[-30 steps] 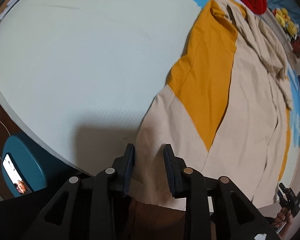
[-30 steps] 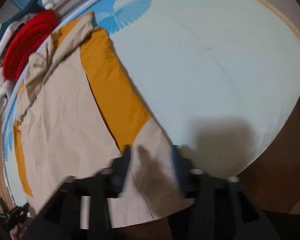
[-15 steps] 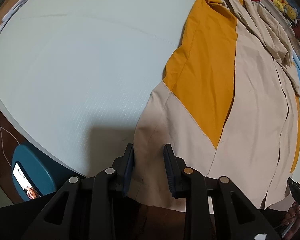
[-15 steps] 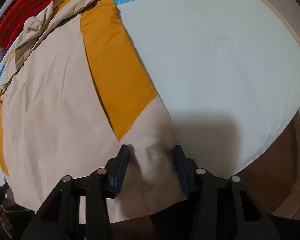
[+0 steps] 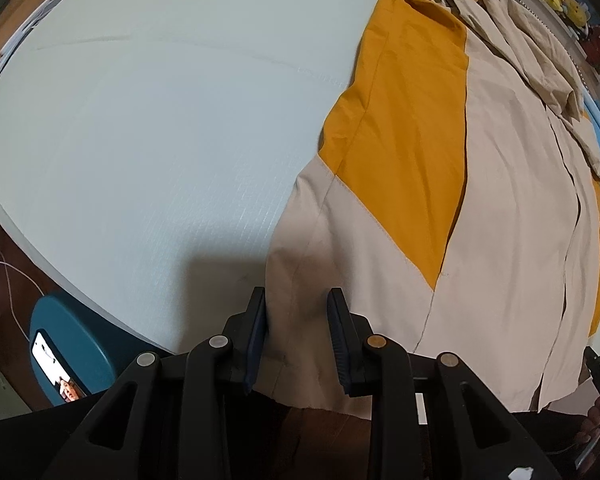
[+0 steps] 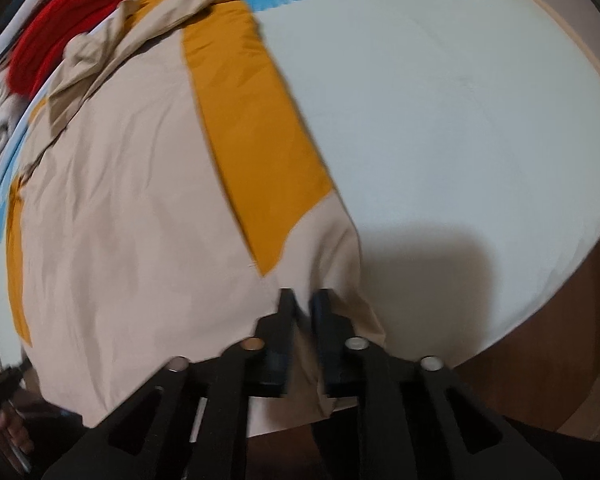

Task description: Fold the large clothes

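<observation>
Left wrist view sits low at the near edge of the pale mat [image 5: 140, 128], looking forward along its fingers and up the garment [image 5: 500, 208], whose left hem corner is right at the lens. Right wrist view does the same from the opposite hem corner, close in and blurred. Both share the beige-and-mustard garment [image 6: 120, 200] and the red bundle [image 6: 60, 32] far behind.

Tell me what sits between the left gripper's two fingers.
In the left wrist view, the near hem of the beige and mustard fabric garment lies between the open left gripper fingers, unclamped.
</observation>
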A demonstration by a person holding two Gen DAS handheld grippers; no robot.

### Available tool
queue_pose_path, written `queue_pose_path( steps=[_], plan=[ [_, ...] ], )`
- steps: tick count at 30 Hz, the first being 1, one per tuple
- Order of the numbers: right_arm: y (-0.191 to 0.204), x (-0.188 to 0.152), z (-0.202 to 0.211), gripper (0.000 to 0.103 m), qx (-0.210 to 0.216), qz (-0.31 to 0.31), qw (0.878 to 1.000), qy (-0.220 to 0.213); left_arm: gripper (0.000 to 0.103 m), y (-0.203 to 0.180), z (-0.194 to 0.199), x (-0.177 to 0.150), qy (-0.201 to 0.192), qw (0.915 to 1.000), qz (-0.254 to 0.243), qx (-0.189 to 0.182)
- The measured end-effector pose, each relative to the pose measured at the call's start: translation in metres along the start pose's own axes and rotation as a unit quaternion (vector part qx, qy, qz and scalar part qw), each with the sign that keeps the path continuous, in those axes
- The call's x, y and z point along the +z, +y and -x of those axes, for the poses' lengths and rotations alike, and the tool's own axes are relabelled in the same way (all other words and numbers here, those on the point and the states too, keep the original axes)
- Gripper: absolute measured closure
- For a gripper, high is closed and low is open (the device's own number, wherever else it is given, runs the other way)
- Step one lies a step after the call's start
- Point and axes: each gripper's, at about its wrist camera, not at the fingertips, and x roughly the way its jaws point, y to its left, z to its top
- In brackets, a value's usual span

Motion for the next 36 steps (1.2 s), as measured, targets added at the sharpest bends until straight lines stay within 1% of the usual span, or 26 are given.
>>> queue_pose_path(
  steps=[2, 5, 8, 9, 10, 11, 12, 13, 14, 15, 17, 20, 21, 22, 23, 24, 25, 26, 28, 29, 31, 32, 34, 35, 36],
  plan=[
    [-0.003, -0.001, -0.001, 0.076, 0.004, -0.008, 1.0, 0.003, 0.077, -0.001, -0.001, 0.0, 0.0, 1.0, -0.001, 0.001],
    [-0.003, -0.003, -0.002, 0.074, -0.002, -0.006, 1.0, 0.002, 0.077, -0.001, -0.002, 0.0, 0.0, 1.0, 0.0, 0.001],
    [-0.005, -0.004, -0.002, 0.073, 0.0, -0.01, 1.0, 0.003, 0.077, -0.002, -0.005, 0.0, -0.002, 0.9999, -0.008, 0.006],
    [-0.003, -0.004, -0.003, 0.073, 0.001, -0.003, 1.0, 0.004, 0.08, -0.004, -0.006, 0.0, -0.004, 0.9998, -0.015, 0.01],
    [-0.001, -0.005, -0.004, 0.073, 0.003, 0.007, 1.0, 0.007, 0.087, -0.007, -0.007, -0.001, -0.006, 0.9996, -0.022, 0.014],
    [0.001, -0.007, -0.003, 0.075, 0.003, 0.018, 1.0, 0.007, 0.09, -0.009, -0.006, -0.002, -0.008, 0.9995, -0.026, 0.015],
    [0.003, -0.008, -0.002, 0.083, 0.003, 0.026, 1.0, 0.007, 0.094, -0.011, -0.006, -0.002, -0.011, 0.9994, -0.031, 0.012],
    [0.004, -0.009, -0.001, 0.089, 0.003, 0.032, 0.999, 0.005, 0.096, -0.012, -0.006, -0.003, -0.012, 0.9993, -0.033, 0.01],
    [0.006, -0.007, -0.001, 0.096, 0.009, 0.029, 1.0, 0.002, 0.097, -0.014, -0.005, -0.003, -0.016, 0.9992, -0.036, 0.009],
    [0.003, -0.006, 0.002, 0.1, 0.021, 0.02, 1.0, -0.002, 0.097, -0.015, -0.003, -0.003, -0.02, 0.9991, -0.038, 0.006],
    [-0.006, -0.006, 0.014, 0.1, 0.04, -0.004, 0.999, -0.019, 0.097, -0.016, 0.002, -0.003, -0.026, 0.999, -0.037, -0.001],
    [-0.024, -0.003, 0.03, 0.099, 0.072, -0.047, 0.995, -0.044, 0.096, -0.01, 0.006, -0.003, -0.028, 0.9992, -0.016, -0.023],
    [-0.031, -0.002, 0.034, 0.097, 0.073, -0.065, 0.994, -0.054, 0.096, -0.006, 0.006, -0.003, -0.027, 0.9991, -0.005, -0.031],
    [-0.041, -0.001, 0.038, 0.096, 0.071, -0.088, 0.991, -0.065, 0.092, -0.003, 0.005, -0.002, -0.025, 0.9992, 0.002, -0.032],
    [-0.051, -0.001, 0.039, 0.089, 0.073, -0.112, 0.989, -0.067, 0.09, 0.0, 0.003, -0.002, -0.019, 0.9993, 0.009, -0.032],
    [-0.056, -0.001, 0.037, 0.076, 0.078, -0.129, 0.987, -0.062, 0.083, 0.002, 0.0, -0.002, -0.011, 0.9993, 0.016, -0.032],
    [-0.059, -0.001, 0.032, 0.067, 0.084, -0.14, 0.985, -0.05, 0.081, 0.003, -0.004, -0.002, -0.004, 0.9992, 0.021, -0.033],
    [-0.058, -0.001, 0.025, 0.054, 0.084, -0.137, 0.986, -0.033, 0.081, 0.006, -0.009, 0.0, 0.0, 0.9992, 0.022, -0.032],
    [-0.044, 0.001, 0.006, 0.052, 0.078, -0.104, 0.992, 0.004, 0.08, 0.004, -0.011, 0.001, 0.003, 0.9995, 0.018, -0.027],
    [-0.041, -0.003, 0.003, 0.052, 0.068, -0.085, 0.994, 0.013, 0.079, 0.0, -0.007, 0.0, 0.003, 0.9996, 0.015, -0.025],
    [-0.02, -0.001, -0.003, 0.052, 0.023, -0.035, 0.999, 0.01, 0.078, -0.004, -0.009, 0.0, 0.001, 0.9998, 0.007, -0.02],
    [-0.017, -0.003, -0.003, 0.051, 0.012, -0.022, 1.0, 0.01, 0.078, -0.007, -0.01, 0.0, 0.001, 0.9999, 0.001, -0.016],
    [-0.013, -0.003, -0.004, 0.058, -0.002, -0.016, 1.0, 0.008, 0.078, -0.01, -0.012, -0.001, -0.002, 0.9999, -0.011, -0.01],
    [-0.013, -0.004, -0.003, 0.071, 0.001, -0.016, 1.0, 0.008, 0.078, -0.012, -0.011, -0.002, -0.003, 0.9998, -0.016, -0.008],
    [-0.012, -0.005, -0.003, 0.082, 0.011, -0.016, 1.0, 0.008, 0.082, -0.015, -0.011, -0.003, -0.004, 0.9997, -0.022, -0.005]
  ],
)
